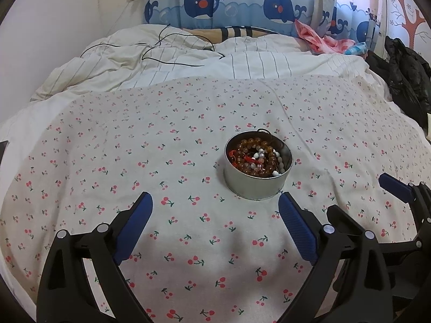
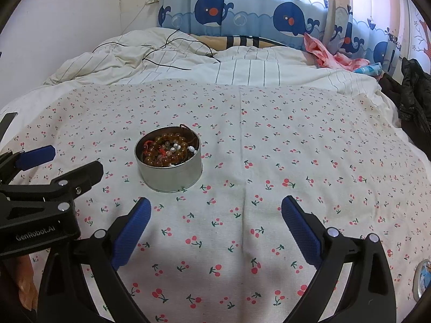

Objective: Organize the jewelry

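Observation:
A round metal tin (image 1: 258, 185) stands on the cherry-print cloth (image 1: 167, 145). It holds amber bead bracelets (image 1: 265, 156), white beads and red cord. In the right wrist view the tin (image 2: 169, 177) stands left of centre, with the beads (image 2: 167, 148) inside. My left gripper (image 1: 215, 210) is open and empty, just short of the tin and a little to its left. My right gripper (image 2: 215, 212) is open and empty, to the right of the tin. One blue pad of the right gripper shows at the right edge of the left wrist view (image 1: 396, 187).
A rumpled striped duvet (image 1: 188, 59) with a black cable (image 1: 172, 51) lies behind the cloth. Pink clothes (image 1: 315, 37) and a dark jacket (image 1: 404, 78) lie at the right. A round lid (image 2: 423, 280) lies at the lower right edge. A whale-print curtain (image 1: 242, 2) hangs behind the bed.

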The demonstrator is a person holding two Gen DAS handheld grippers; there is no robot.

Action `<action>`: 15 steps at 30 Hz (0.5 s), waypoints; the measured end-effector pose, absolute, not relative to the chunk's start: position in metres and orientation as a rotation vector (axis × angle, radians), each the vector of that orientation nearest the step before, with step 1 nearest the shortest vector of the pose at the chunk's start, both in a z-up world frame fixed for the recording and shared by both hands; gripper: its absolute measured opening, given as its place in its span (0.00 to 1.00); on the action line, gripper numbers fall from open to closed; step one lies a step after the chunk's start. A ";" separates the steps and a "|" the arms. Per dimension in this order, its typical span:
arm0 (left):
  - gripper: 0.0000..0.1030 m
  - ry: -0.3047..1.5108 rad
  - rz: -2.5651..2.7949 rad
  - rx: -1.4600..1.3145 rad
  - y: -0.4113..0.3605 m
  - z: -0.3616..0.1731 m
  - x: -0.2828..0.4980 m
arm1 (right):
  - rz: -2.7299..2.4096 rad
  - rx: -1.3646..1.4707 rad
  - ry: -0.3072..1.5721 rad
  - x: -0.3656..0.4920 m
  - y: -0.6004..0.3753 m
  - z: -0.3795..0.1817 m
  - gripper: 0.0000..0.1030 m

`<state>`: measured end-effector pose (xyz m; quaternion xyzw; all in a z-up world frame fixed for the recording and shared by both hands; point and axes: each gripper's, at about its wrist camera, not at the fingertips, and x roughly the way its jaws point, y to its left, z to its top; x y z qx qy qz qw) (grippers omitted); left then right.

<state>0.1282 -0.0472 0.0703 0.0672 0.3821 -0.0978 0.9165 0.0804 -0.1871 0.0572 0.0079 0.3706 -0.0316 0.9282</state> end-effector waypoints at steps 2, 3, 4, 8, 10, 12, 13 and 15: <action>0.88 0.790 -0.203 0.139 -0.047 0.069 0.129 | -0.066 0.015 0.760 0.080 -0.188 0.057 0.92; 0.89 0.795 -0.206 0.135 -0.047 0.069 0.129 | -0.066 0.015 0.761 0.080 -0.188 0.056 0.92; 0.89 0.799 -0.207 0.131 -0.046 0.068 0.130 | -0.066 0.015 0.761 0.080 -0.188 0.056 0.92; 0.89 0.810 -0.207 0.121 -0.045 0.066 0.132 | -0.067 0.017 0.761 0.080 -0.188 0.056 0.92; 0.90 0.811 -0.207 0.124 -0.045 0.065 0.132 | -0.066 0.015 0.762 0.080 -0.188 0.056 0.92; 0.90 0.812 -0.207 0.125 -0.045 0.065 0.132 | -0.066 0.015 0.765 0.080 -0.189 0.054 0.92; 0.90 0.813 -0.207 0.125 -0.046 0.065 0.132 | -0.066 0.014 0.766 0.079 -0.189 0.053 0.92; 0.90 0.815 -0.208 0.127 -0.046 0.064 0.133 | -0.066 0.014 0.768 0.079 -0.190 0.052 0.92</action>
